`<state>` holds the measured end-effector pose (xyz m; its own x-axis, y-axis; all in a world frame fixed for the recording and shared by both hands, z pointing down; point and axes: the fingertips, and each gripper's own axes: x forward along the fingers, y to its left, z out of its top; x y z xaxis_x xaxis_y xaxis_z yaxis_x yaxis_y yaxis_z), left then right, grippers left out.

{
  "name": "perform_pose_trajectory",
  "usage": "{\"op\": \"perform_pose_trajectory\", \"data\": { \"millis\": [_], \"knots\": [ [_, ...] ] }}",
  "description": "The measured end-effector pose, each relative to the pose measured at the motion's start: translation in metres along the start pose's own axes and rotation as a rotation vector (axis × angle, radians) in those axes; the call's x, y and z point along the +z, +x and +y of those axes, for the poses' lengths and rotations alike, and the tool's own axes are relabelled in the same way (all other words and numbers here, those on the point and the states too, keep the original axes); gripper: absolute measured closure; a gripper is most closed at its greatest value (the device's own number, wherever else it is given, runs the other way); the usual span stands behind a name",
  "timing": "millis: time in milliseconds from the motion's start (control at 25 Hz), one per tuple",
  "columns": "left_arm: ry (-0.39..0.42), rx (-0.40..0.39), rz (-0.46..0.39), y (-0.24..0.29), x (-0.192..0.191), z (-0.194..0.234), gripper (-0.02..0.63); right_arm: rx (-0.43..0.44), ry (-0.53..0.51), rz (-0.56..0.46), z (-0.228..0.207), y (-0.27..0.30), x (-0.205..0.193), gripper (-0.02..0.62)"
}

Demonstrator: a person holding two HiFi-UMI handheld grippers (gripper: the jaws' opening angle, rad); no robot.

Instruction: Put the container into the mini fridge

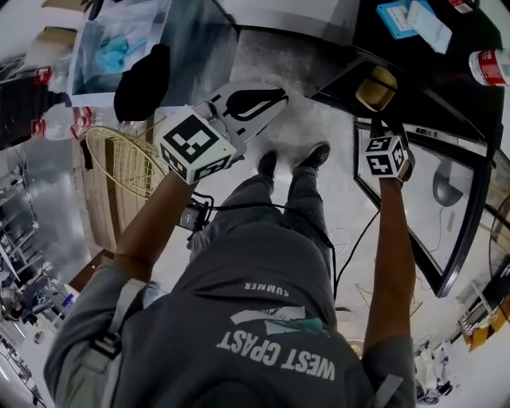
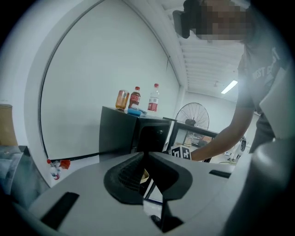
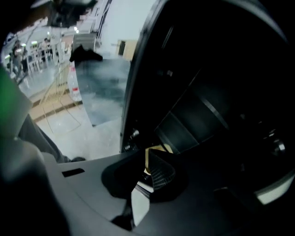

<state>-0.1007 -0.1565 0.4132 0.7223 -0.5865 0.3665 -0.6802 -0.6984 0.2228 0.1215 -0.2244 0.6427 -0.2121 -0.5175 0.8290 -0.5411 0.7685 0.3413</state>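
at the far left of the head view a clear plastic box (image 1: 119,44) stands on the pale floor, with a gold wire frame (image 1: 119,163) just below it. the left gripper (image 1: 280,97) is raised over the floor, well apart from the fridge. its claw is pressed together at the tips, and the left gripper view shows nothing between them. the person's two dark shoes (image 1: 293,159) show on the floor between the two arms. to the right, the right gripper (image 1: 378,119) reaches into the open front of the black mini fridge (image 1: 430,88). in the right gripper view its jaws stand almost together, and a strip of the tan container's wall shows between the pads, so the claw looks to be pinching the container (image 1: 376,89) by its rim. the container sits just inside the dark fridge opening, right ahead of that gripper's marker cube. the fridge's glass door (image 1: 430,199) is swung wide open to the right of the arm. on the fridge top stand a blue packet (image 1: 396,17) and a red-labelled bottle (image 1: 490,68). the left gripper view also shows an amber jar (image 2: 122,99) and a cola bottle (image 2: 134,97) up there, with a standing fan (image 2: 192,116) behind the fridge.
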Motion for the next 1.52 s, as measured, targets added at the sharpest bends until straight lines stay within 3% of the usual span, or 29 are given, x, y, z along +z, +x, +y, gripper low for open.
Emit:
{"op": "perform_pose_trajectory", "data": {
  "millis": [240, 840, 1120, 1520],
  "knots": [
    [0.019, 0.007, -0.022, -0.025, 0.015, -0.008, 0.566, 0.030, 0.125, -0.168, 0.012, -0.106, 0.060, 0.563],
    [0.070, 0.001, -0.067, -0.065, 0.041, -0.034, 0.566, 0.054, 0.232, -0.541, 0.018, -0.322, 0.160, 0.568],
    [0.084, 0.009, -0.094, -0.085, 0.047, -0.041, 0.565, 0.068, 0.289, -0.719, 0.028, -0.390, 0.191, 0.568],
    [0.110, -0.014, -0.117, -0.083, 0.052, -0.050, 0.566, 0.098, 0.318, -0.780, 0.032, -0.402, 0.192, 0.569]
  ]
}}
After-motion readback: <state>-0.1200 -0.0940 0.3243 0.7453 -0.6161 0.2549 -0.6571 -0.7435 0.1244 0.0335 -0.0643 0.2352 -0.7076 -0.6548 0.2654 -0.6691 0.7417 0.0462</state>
